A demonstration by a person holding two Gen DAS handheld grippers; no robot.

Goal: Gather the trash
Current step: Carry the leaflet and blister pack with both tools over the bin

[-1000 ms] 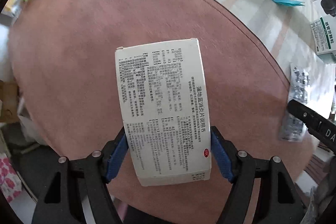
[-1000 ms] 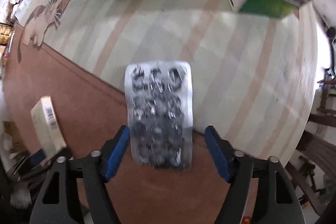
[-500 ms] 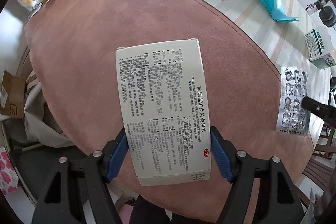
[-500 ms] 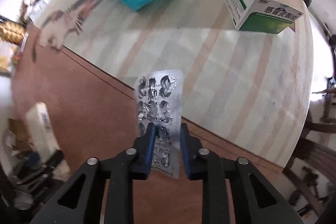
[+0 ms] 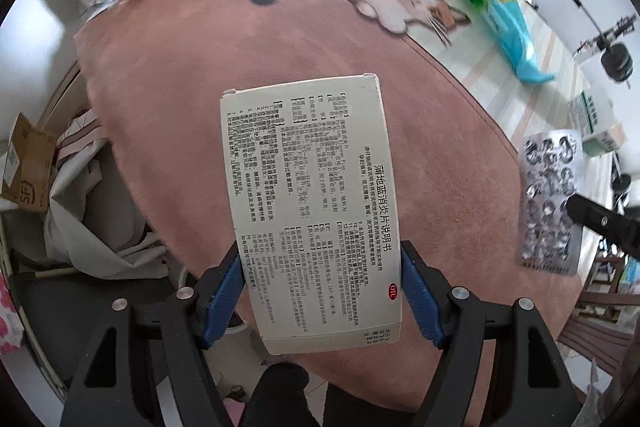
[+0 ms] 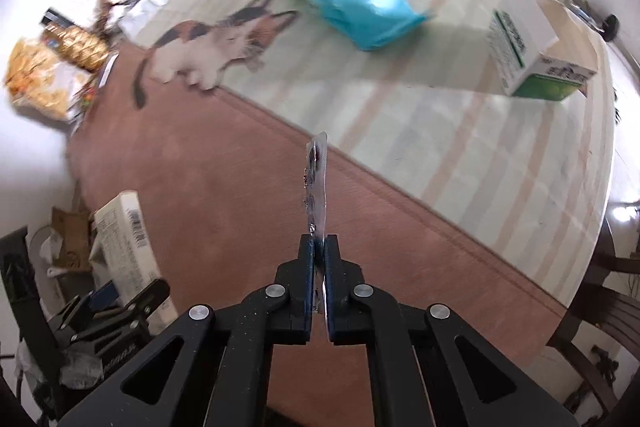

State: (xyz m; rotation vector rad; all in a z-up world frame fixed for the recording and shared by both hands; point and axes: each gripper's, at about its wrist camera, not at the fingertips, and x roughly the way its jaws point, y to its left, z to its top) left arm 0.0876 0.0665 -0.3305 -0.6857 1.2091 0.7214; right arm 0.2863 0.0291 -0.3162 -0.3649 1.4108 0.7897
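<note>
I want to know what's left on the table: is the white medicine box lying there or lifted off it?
Lifted. The left hand-held gripper clamps the white medicine box by its sides, with the table well below it.

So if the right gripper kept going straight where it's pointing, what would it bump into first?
The right gripper is shut on a silver blister pack and points down at the brownish-pink table mat. The pack's far edge would probably touch that mat first, though depth is hard to judge.

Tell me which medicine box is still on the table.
The green-and-white box, standing by the blue bag. The white box is clamped in the left gripper.
</note>
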